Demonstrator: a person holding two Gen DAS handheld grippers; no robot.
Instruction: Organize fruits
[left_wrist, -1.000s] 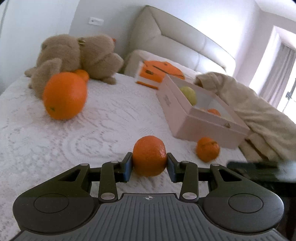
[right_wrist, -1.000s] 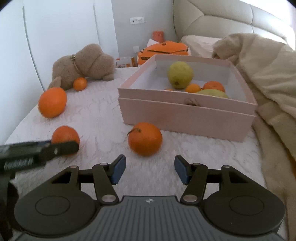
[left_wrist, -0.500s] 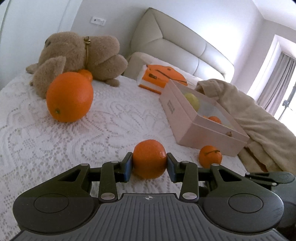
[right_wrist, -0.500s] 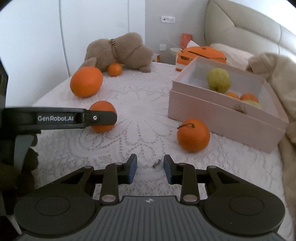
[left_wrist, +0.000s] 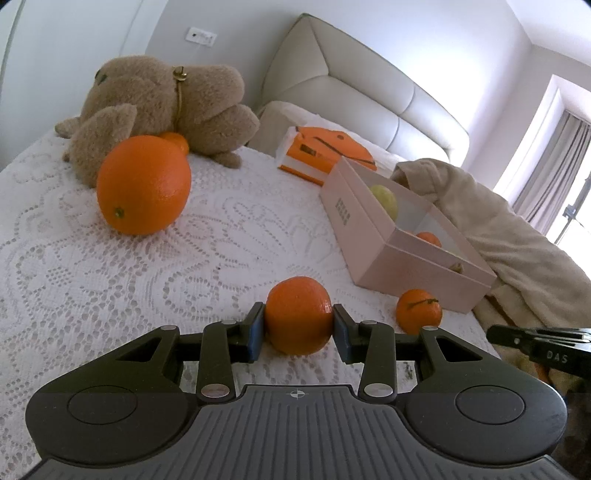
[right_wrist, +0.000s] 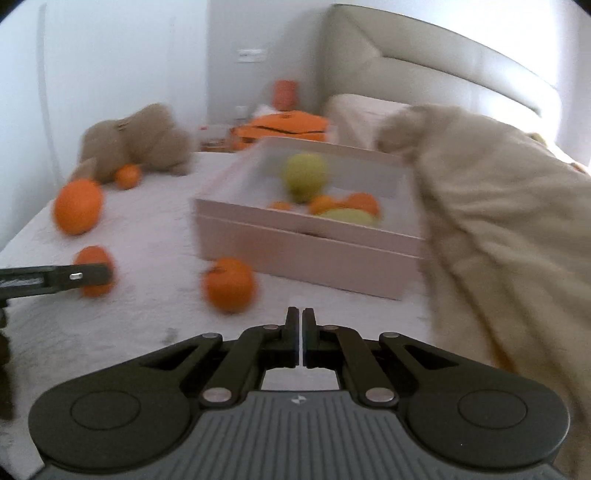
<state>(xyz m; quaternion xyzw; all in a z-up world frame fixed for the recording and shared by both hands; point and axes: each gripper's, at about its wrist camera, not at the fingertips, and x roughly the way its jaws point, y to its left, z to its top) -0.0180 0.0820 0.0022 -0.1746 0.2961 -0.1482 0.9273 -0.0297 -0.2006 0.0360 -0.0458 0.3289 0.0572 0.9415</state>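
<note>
Right gripper (right_wrist: 299, 328) jaws closed empty, apparently lifted; left gripper (left_wrist: 299, 329) grips mandarin (left_wrist: 299, 315).

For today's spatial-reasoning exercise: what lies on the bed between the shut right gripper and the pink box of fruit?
In the right wrist view, one loose orange lies between the right gripper and the pink box, on the white lace cover.

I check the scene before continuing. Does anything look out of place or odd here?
Yes. The right gripper is shut on nothing, while a small orange lies loose on the bed cover just ahead of it, outside the pink box. The left gripper grips another orange.
</note>
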